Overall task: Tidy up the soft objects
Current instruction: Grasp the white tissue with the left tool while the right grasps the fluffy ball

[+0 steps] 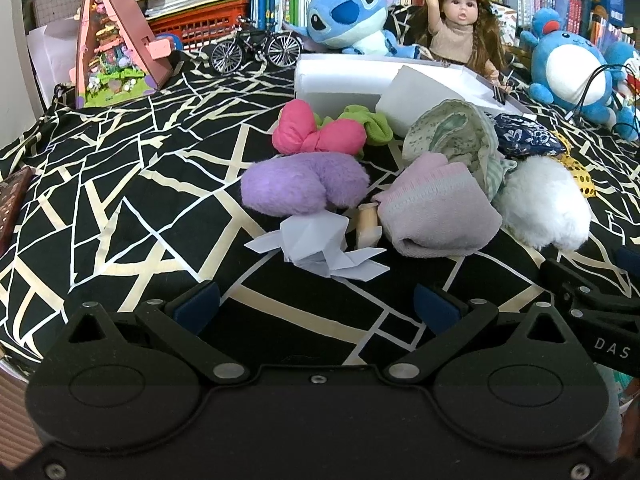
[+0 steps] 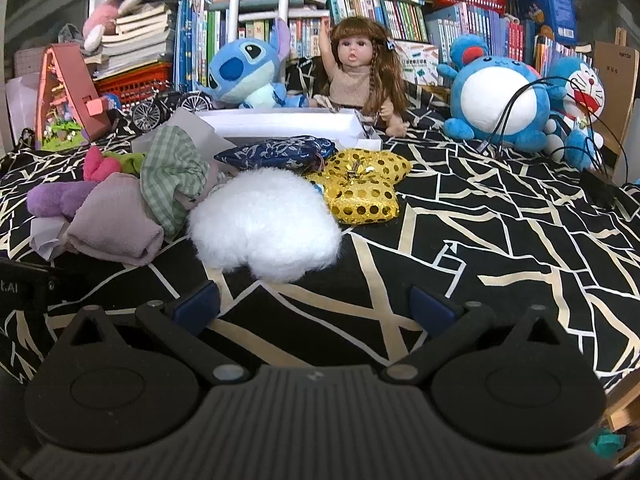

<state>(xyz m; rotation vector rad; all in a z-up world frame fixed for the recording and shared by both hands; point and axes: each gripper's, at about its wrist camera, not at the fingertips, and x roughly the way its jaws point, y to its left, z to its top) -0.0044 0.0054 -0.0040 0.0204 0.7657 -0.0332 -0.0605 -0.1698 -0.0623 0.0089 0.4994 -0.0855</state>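
Both grippers wide open and empty, low over the patterned cloth, short of the soft-object pile.

Left gripper (image 1: 316,300): fingers spread, nothing held, facing crumpled white paper (image 1: 320,246) with purple plush (image 1: 304,188) and pink bow (image 1: 318,134) beyond. Right gripper (image 2: 314,300): fingers spread, nothing held, just short of white fluffy plush (image 2: 264,224). Folded pink-grey sock (image 1: 438,216) touching white plush; green checked fabric (image 2: 174,168) draped on sock. Gold sequin piece (image 2: 364,188) and navy pouch (image 2: 276,152) behind. White box (image 2: 280,122) further back, possibly open.
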